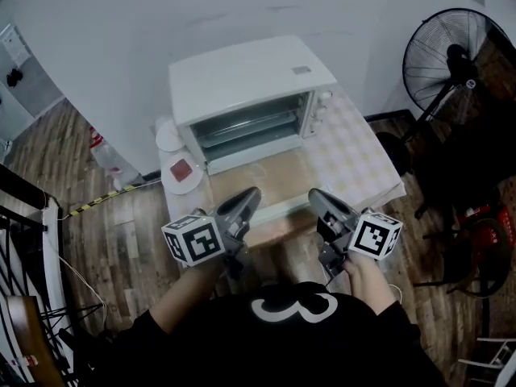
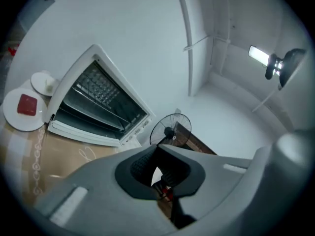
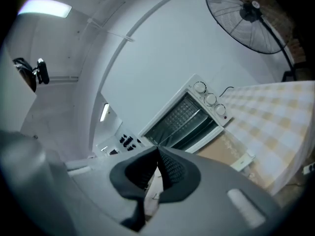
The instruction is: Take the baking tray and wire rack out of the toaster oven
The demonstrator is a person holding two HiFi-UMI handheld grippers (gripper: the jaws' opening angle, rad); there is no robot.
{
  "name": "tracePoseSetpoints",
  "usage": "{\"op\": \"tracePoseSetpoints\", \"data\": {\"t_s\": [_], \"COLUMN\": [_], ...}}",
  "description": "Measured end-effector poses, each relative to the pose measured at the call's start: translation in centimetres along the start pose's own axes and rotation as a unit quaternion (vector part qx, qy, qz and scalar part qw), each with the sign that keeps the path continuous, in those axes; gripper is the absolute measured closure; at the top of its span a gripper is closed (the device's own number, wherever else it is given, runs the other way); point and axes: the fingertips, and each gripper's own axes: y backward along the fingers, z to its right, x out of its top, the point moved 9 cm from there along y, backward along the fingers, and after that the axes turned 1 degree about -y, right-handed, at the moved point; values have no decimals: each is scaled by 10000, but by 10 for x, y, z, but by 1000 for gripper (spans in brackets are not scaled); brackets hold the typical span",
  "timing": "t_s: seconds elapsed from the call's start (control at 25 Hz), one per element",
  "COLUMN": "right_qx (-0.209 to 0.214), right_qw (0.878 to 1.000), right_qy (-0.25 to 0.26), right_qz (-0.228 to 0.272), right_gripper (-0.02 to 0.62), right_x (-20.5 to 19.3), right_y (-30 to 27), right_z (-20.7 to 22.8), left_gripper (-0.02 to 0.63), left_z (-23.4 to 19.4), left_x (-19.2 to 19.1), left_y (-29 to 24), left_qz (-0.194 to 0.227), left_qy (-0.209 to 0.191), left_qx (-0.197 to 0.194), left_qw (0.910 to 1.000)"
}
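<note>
Both grippers shut, nothing held. Left gripper [image 1: 251, 195] [image 2: 157, 149] has its jaws together and empty, and so does the right gripper [image 1: 315, 194] [image 3: 157, 150]. Both sit at the near edge of the table [image 1: 359, 156], side by side, pointing at the oven [image 1: 250, 79] and clear of it. The oven door [image 1: 258, 177] is dropped flat, handle towards the person. The rack [image 1: 246, 124] and the tray [image 1: 251, 141] below it are both inside the oven, neither touched by a gripper. A plate [image 1: 184, 176] with a red piece sits left of the oven, a fan [image 1: 455, 59] off to the right on the floor.
</note>
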Motion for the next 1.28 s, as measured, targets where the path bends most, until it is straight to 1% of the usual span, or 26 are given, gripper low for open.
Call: {"op": "tracePoseSetpoints", "data": {"t_s": [0.08, 0.12, 0.2, 0.28, 0.36, 0.4, 0.48, 0.52, 0.64, 0.72, 0.8, 0.84, 0.88, 0.96, 1.0, 1.12, 1.28], "right_qx": [185, 250, 359, 427, 392, 326, 183, 123, -24, -6, 25, 11, -18, -76, -99, -172, -354], "right_qw": [9995, 9990, 9978, 9961, 9940, 9930, 9917, 9909, 9873, 9838, 9799, 9781, 9764, 9722, 9700, 9650, 9603], "right_qy": [-245, -354, -544, -771, -1021, -1132, -1276, -1338, -1591, -1795, -1995, -2081, -2161, -2336, -2422, -2602, -2743], "right_qz": [51, 76, 104, 91, 76, 70, 49, 40, 26, 10, -4, 15, 56, 158, 203, 285, 366], "right_gripper": [592, 592, 592, 592, 592, 592, 592, 592, 592, 592, 493, 485, 483, 483, 483, 483, 483], "right_x": [7, 10, 18, 24, 30, 33, 41, 45, 53, 55, 56, 58, 60, 66, 67, 61, 59], "right_y": [-14, -21, -34, -49, -62, -69, -84, -90, -110, -127, -146, -155, -165, -186, -194, -204, -217], "right_z": [6, 9, 17, 29, 44, 52, 67, 75, 97, 110, 123, 130, 138, 157, 165, 174, 190], "left_gripper": [595, 595, 595, 595, 595, 594, 594, 594, 592, 576, 493, 491, 489, 488, 484, 477, 477], "left_z": [-11, -17, -30, -43, -55, -61, -69, -73, -93, -106, -118, -125, -135, -158, -167, -174, -193], "left_x": [7, 10, 13, 16, 18, 20, 23, 24, 26, 28, 31, 33, 35, 39, 40, 37, 32], "left_y": [-1, -1, -2, -4, -7, -9, -16, -20, -26, -32, -40, -44, -49, -59, -62, -63, -70], "left_qz": [294, 424, 670, 891, 1075, 1179, 1463, 1591, 1793, 1979, 2170, 2245, 2312, 2432, 2517, 2824, 3008], "left_qy": [306, 519, 946, 1227, 1461, 1631, 2142, 2324, 2432, 2658, 2915, 2984, 3013, 3032, 3070, 3202, 3297], "left_qx": [69, 84, 101, 219, 369, 398, 329, 316, 586, 638, 602, 633, 718, 1005, 1117, 1207, 1431], "left_qw": [9991, 9977, 9932, 9882, 9827, 9787, 9652, 9590, 9515, 9413, 9297, 9255, 9223, 9159, 9110, 8962, 8834]}}
